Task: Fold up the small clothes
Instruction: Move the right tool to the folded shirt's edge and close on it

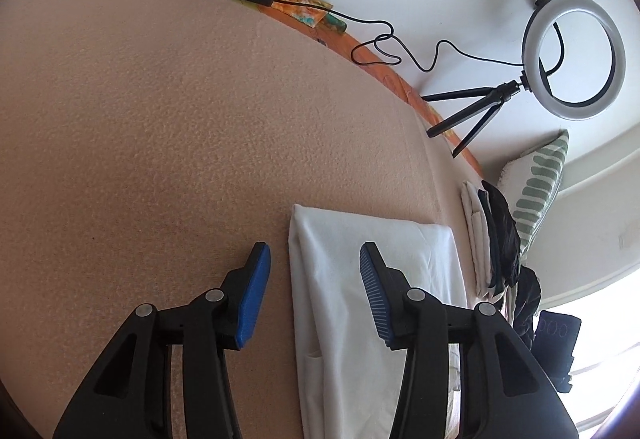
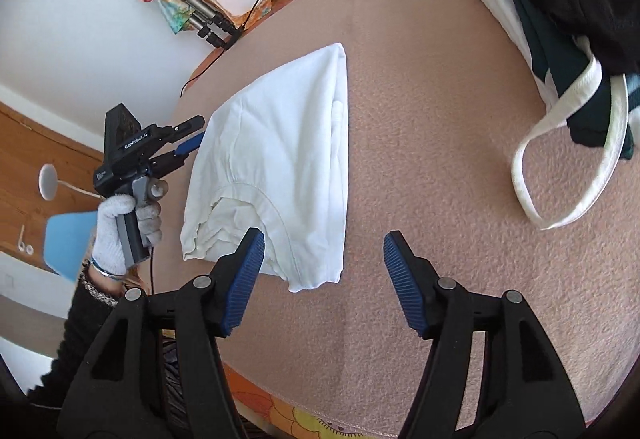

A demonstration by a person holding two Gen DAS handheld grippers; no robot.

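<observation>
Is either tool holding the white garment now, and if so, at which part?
Nothing is held. The left tool and the right tool are both open, above the folded white garment lying on the blanket.

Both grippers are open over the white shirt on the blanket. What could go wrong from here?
1. The white shirt is already layered; a shallow pinch by the right gripper at the hem corner may lift only the top layer and undo the fold.
2. The left gripper straddles the shirt's edge, so it might grab the pink blanket too.
3. The loose white strap nearby could snag.
</observation>
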